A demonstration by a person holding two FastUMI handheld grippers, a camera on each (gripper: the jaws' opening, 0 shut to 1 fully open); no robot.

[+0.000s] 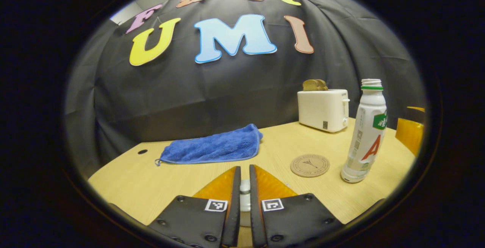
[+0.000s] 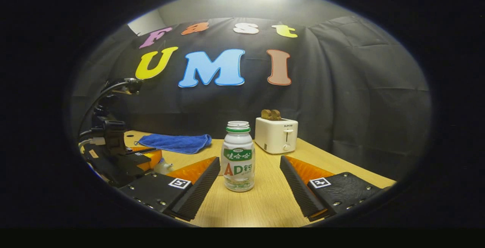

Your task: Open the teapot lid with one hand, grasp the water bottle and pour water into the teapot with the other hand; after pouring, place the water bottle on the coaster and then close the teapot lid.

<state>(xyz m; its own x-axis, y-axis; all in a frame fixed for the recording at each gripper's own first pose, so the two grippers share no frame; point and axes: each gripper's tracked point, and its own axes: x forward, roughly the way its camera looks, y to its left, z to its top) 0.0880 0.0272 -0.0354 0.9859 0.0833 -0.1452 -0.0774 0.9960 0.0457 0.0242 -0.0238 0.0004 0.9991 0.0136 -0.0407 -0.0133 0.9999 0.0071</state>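
- Bottle (image 1: pixel 366 134) stands upright and uncapped on the table (image 1: pixel 151 180), at the right of the left gripper view; in the right gripper view the bottle (image 2: pixel 237 158) is at the centre, just ahead of the fingers.
- Pale wood-grain table top, with a dark hole near its left edge in the left gripper view; a black cloth wall closes the booth behind it.
- Left gripper (image 1: pixel 244 172) sits low at the bottom centre of its view, the jaws drawn close with a narrow gap, and a small pale knob (image 1: pixel 245 193) of the teapot lid shows in that gap; whether both fingers press it I cannot tell.
- Right gripper (image 2: pixel 250 164) is level with the table, jaws spread wide, one finger on each side of the bottle and neither touching it.
- In the right gripper view the left gripper (image 2: pixel 125 157) shows at the lower left, with cables rising from it, and something pale just beside its tip.
- Round cork coaster (image 1: pixel 310 165) lies flat just left of the bottle, bare.
- Blue towel (image 1: pixel 212 147) lies crumpled toward the left back of the table.
- White toaster (image 1: pixel 323 109) with bread slices in its slots stands at the back, behind the bottle.
- An orange object (image 1: pixel 410 132) is cut off at the right edge of the left gripper view.
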